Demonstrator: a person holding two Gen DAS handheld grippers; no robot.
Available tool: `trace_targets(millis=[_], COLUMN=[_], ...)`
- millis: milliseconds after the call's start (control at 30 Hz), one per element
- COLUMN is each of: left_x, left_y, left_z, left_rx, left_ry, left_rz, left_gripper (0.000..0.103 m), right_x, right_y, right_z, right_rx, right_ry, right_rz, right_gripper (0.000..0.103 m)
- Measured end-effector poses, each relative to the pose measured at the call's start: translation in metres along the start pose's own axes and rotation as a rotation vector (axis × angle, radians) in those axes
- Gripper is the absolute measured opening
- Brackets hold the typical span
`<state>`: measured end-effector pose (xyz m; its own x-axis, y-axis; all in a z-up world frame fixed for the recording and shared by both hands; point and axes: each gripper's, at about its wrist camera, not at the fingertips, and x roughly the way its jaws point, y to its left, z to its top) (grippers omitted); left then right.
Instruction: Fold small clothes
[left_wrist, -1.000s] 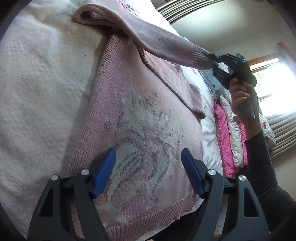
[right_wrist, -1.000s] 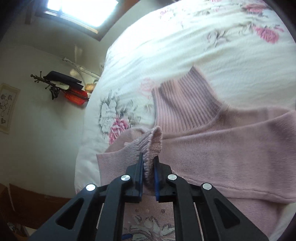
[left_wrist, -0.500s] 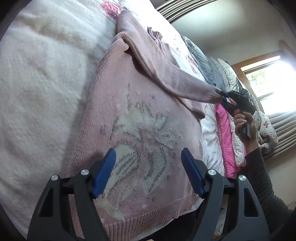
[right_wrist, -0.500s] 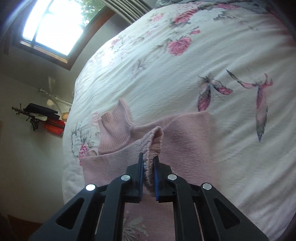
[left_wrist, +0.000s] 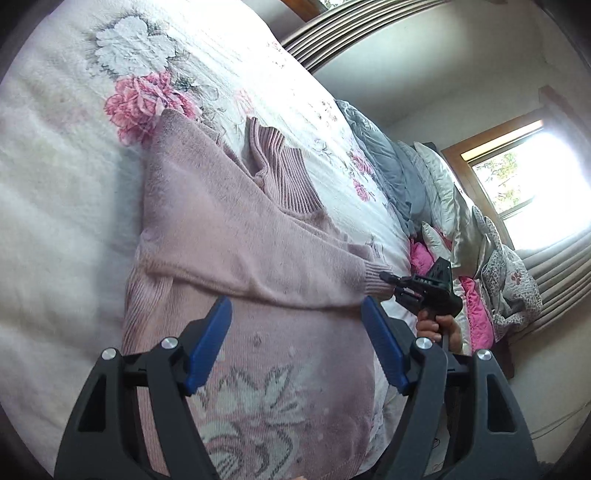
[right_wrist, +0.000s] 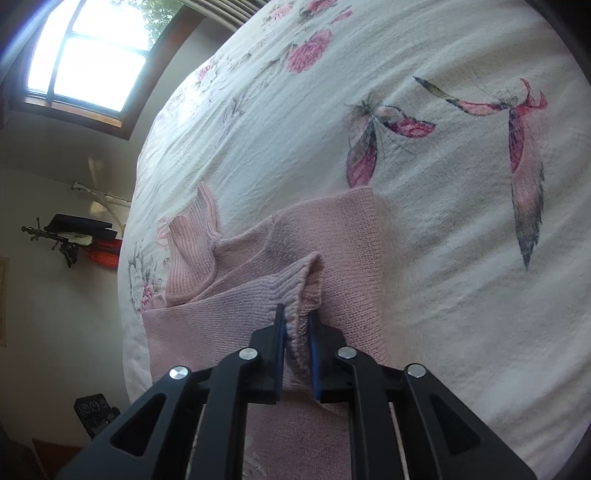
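Sleeve fold: my right gripper (right_wrist: 297, 328), clamped on the cuff (left_wrist: 375, 280), has carried the sleeve (left_wrist: 258, 251) down across the sweater (left_wrist: 295, 354), which lies on the bed (right_wrist: 443, 258); my left gripper (left_wrist: 295, 343) hovers wide, empty. Release comes next, I judge.

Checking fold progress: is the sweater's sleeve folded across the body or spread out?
Folded across: the sleeve lies over the sweater, cuff pinched by the right gripper.
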<state>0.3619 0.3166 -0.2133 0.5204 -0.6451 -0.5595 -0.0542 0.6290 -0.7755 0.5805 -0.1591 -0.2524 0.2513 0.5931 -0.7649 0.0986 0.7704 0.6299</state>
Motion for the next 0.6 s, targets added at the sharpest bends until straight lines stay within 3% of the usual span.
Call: trace_targets(millis=[100, 233, 367, 467, 600], left_x=[0.012, 0.025, 0.055, 0.077, 0.085], left_y=[0.005, 0.006, 0.019, 0.04, 0.056], left_z=[0.021, 0.054, 0.081, 0.094, 0.102], left_rx=[-0.027, -0.015, -0.044, -0.1, -0.148], left_ry=[0.011, 0.006, 0.04, 0.069, 0.075], left_rz=[0.004, 0.024, 0.055, 0.102, 0.079], left_gripper=[0.073, 0.073, 0.073, 0.073, 0.073], right_x=[-0.017, -0.046, -0.032, -0.011, 0.008], right_y=[-0.015, -0.014, -0.003, -0.016, -0.041], right_z=[0.003, -0.007, -0.019, -0.015, -0.013], right_rx=[0.023, -0.003, -0.091, -0.064, -0.008], right_ry=[-0.07, -0.128, -0.079, -0.057, -0.038], right_rz=[-0.037, 0.1, 0.157, 0.13, 0.096], right_gripper=[0.032, 0.032, 0.032, 0.032, 0.02])
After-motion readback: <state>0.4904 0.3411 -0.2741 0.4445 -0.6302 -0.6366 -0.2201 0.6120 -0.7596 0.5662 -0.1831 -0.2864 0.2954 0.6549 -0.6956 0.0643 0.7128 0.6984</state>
